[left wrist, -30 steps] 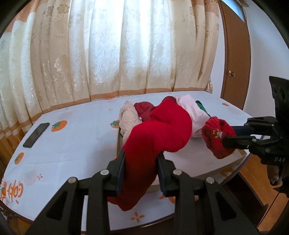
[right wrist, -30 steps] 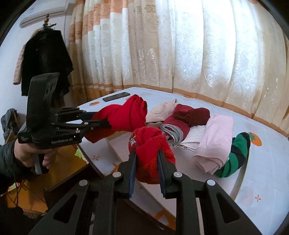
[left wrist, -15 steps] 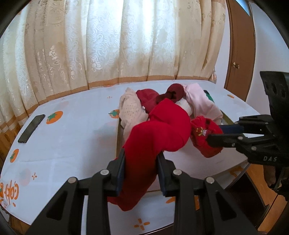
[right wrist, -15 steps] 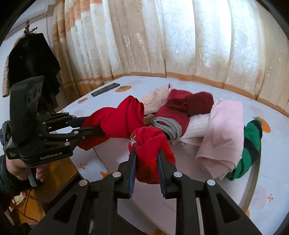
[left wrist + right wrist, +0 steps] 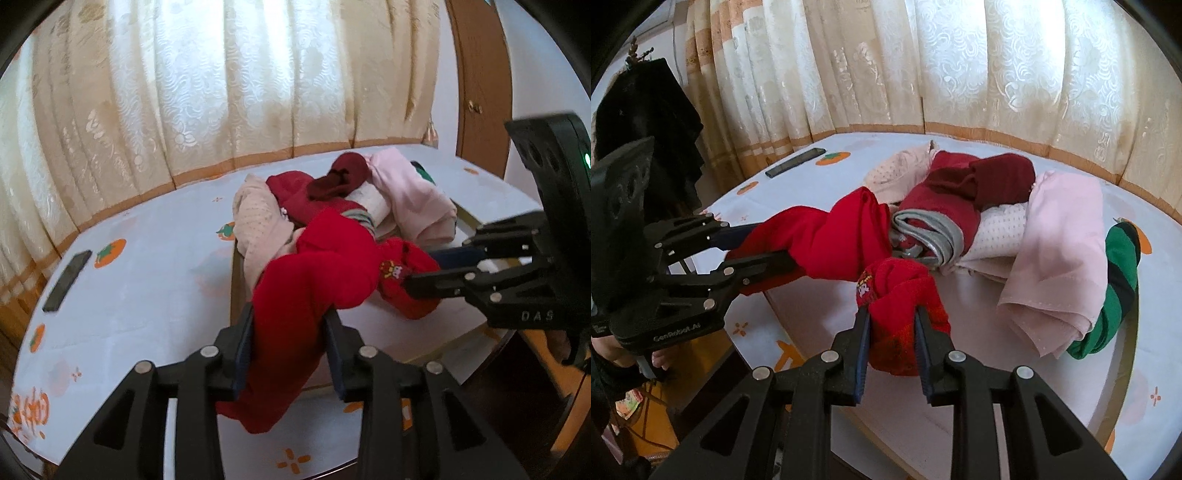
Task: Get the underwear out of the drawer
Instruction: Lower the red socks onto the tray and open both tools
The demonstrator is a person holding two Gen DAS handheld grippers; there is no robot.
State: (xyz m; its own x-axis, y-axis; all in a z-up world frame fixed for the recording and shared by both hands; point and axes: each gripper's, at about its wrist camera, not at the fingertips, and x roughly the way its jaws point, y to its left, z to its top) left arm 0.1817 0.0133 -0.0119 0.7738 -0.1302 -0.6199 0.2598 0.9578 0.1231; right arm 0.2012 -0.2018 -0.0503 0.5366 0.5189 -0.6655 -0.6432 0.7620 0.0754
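My left gripper holds a large bright red underwear piece whose tail hangs below the fingers. Its jaws are opening, and the cloth still fills the gap. My right gripper grips a small red piece with a cartoon patch. Its jaws are easing open too, with the cloth still pinched. In the right wrist view the left gripper comes in from the left with the large red piece. Both pieces hang over the white-lined drawer and touch each other.
A pile lies in the drawer: maroon cloth, pink cloth, a green striped piece and a beige dotted piece. A dark phone lies far left on the printed tablecloth. Curtains hang behind, with a wooden door at right.
Both grippers have moved down and toward the pile, drawing closer together. The small red piece now touches the large one. The left jaws stand slightly wider.
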